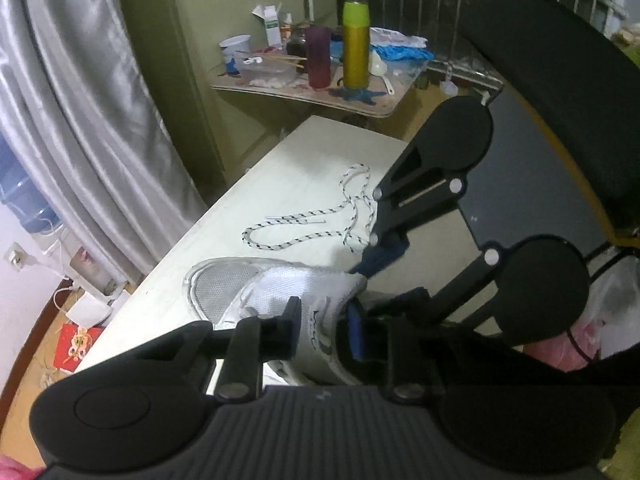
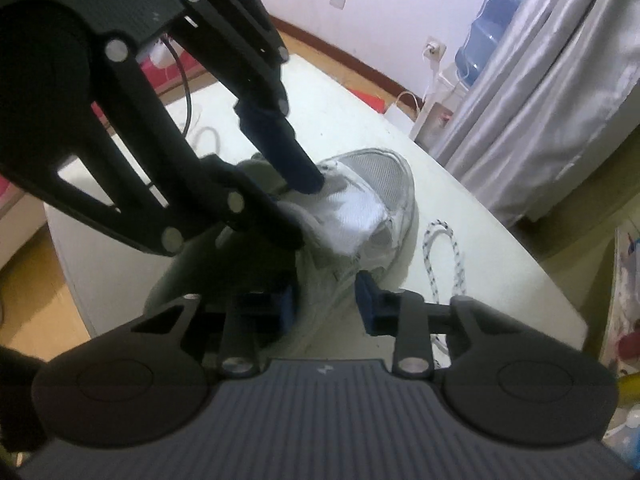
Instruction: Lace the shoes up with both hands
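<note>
Left wrist view, shoe: white shoe (image 1: 256, 292) on the surface (image 1: 304, 168), no lace in it.
Left wrist view, lace: speckled lace (image 1: 316, 224) lies loose beyond the toe, unthreaded.
Left wrist view, left claw (image 1: 326, 328): narrowed, pinching the shoe's side wall.
Left wrist view, right claw (image 1: 364, 270): tips at the tongue; grip unclear.
Right wrist view, right claw (image 2: 326, 306): jaws straddle the shoe's (image 2: 360, 208) collar wall; contact unclear.
Right wrist view, lace (image 2: 448, 256): beside the shoe, untouched.
Progress: lacing not begun, I judge; all threading remains.

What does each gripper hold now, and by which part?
The left gripper pinches the shoe by its white tongue; the right gripper appears to clamp its side edge beside the opening.
</note>
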Tool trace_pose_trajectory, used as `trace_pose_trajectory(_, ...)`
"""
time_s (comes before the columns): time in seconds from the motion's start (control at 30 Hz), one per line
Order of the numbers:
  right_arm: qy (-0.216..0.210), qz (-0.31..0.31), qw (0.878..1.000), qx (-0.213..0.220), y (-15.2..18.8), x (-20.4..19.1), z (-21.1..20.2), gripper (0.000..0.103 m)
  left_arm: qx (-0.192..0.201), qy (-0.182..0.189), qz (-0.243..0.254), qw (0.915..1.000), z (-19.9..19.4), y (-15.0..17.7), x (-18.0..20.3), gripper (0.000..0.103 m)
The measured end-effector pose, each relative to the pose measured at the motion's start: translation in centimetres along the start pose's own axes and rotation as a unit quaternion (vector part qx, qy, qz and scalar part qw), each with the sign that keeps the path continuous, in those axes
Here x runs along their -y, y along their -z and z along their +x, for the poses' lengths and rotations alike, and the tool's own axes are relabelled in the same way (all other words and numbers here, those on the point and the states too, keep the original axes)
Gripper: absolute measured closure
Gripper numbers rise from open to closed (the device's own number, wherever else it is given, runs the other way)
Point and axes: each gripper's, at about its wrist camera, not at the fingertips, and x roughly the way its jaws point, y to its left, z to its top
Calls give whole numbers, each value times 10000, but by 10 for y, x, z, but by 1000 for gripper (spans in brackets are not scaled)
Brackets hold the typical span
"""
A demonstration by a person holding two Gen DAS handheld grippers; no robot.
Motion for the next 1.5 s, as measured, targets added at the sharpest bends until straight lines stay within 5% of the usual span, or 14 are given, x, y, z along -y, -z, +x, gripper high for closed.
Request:
trace_pose_trajectory(0.07, -7, 79, 9999, 64, 1, 0, 0, 82, 66, 43, 101, 9999, 1, 2, 0, 94)
trace_pose_trajectory(0.3, -111, 1343, 9905, 266, 12, 19, -9, 89, 161, 102, 629, 9978, -3, 14, -1, 96)
trace_pose_trajectory(0.4, -414, 2575, 9648, 345, 25, 40, -11, 91, 77, 143, 936, 9955, -5, 19, 0, 96)
trace_pose_trajectory(0.5, -720, 3788, 9217, 427, 40, 60, -13, 92, 31, 201, 1308, 9912, -5, 19, 4, 96)
trace_pose_trajectory(0.67, -1294, 5921, 7930, 621, 83, 84, -8, 92, -65, 346, 1987, 9794, 1, 16, 16, 97)
trace_pose_trajectory(0.73, -1502, 6632, 7300, 691, 101, 87, -3, 92, -138, 389, 2350, 9711, 5, 16, 21, 97)
trace_pose_trajectory(1.0, -2237, 8352, 4951, 858, 152, 76, 17, 91, -646, 864, 3325, 9369, 27, 7, 23, 96)
trace_pose_trajectory(1.1, -2390, 8593, 4431, 908, 159, 68, 24, 91, -905, 1114, 3600, 9219, 35, 1, 23, 96)
trace_pose_trajectory(1.3, -2588, 8784, 3895, 982, 170, 58, 30, 91, -1458, 1595, 3934, 8936, 51, -14, 18, 96)
trace_pose_trajectory(1.33, -2586, 8772, 3923, 983, 170, 58, 30, 91, -1552, 1660, 3952, 8900, 54, -17, 17, 96)
trace_pose_trajectory(1.4, -2478, 8616, 4319, 983, 165, 63, 24, 91, -1720, 1783, 3968, 8838, 60, -20, 15, 96)
trace_pose_trajectory(1.5, -2078, 7970, 5585, 981, 141, 76, 6, 91, -1911, 1941, 3905, 8794, 69, -24, 14, 96)
